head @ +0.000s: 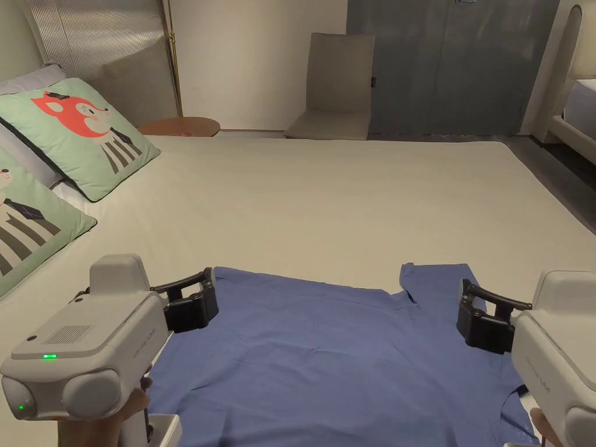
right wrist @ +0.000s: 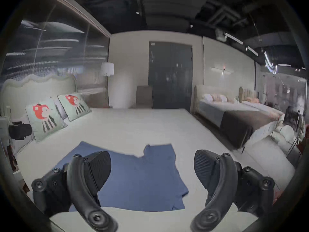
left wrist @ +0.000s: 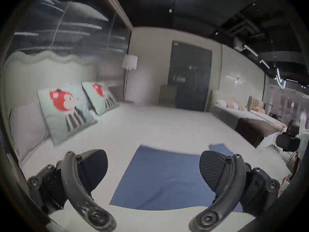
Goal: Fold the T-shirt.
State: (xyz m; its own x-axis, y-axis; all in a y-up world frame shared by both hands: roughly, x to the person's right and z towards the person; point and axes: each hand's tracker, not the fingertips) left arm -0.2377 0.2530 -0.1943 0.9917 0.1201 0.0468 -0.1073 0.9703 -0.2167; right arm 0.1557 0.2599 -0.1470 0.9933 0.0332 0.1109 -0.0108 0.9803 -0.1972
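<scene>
Both of my grippers sat lowest and nearest in the head view, one at each side of the blue T-shirt (head: pixel 314 355). At the left side my left gripper (head: pixel 192 302) hovered by the shirt's far left corner, and at the right my right gripper (head: pixel 480 320) hung beside the sleeve that stuck out toward the far side. In the left gripper view my left gripper (left wrist: pixel 153 170) had its jaws spread wide with nothing between them but the shirt lying below on the bed. The right gripper view showed the same of my right gripper (right wrist: pixel 152 168): jaws wide apart, gripping nothing, the blue cloth spread beneath.

The T-shirt lay on the near part of the bed (head: pixel 326 198), opened out flat and fairly smooth, with a few shallow creases running across the body. Its far edge ran roughly straight from the left corner to a notch, past which the sleeve rose. The near end ran out of the head view, so I could not tell how the collar or the other sleeve lay.

As I judged it, the folding proper had not begun: the shirt was only laid out, no part of it doubled over. Everything was left to do, starting with taking hold of the edges that my grippers flanked. Two printed cushions (head: pixel 87 134) lay at the far left, well apart from the shirt, and a chair (head: pixel 334 87) stood beyond the bed.
</scene>
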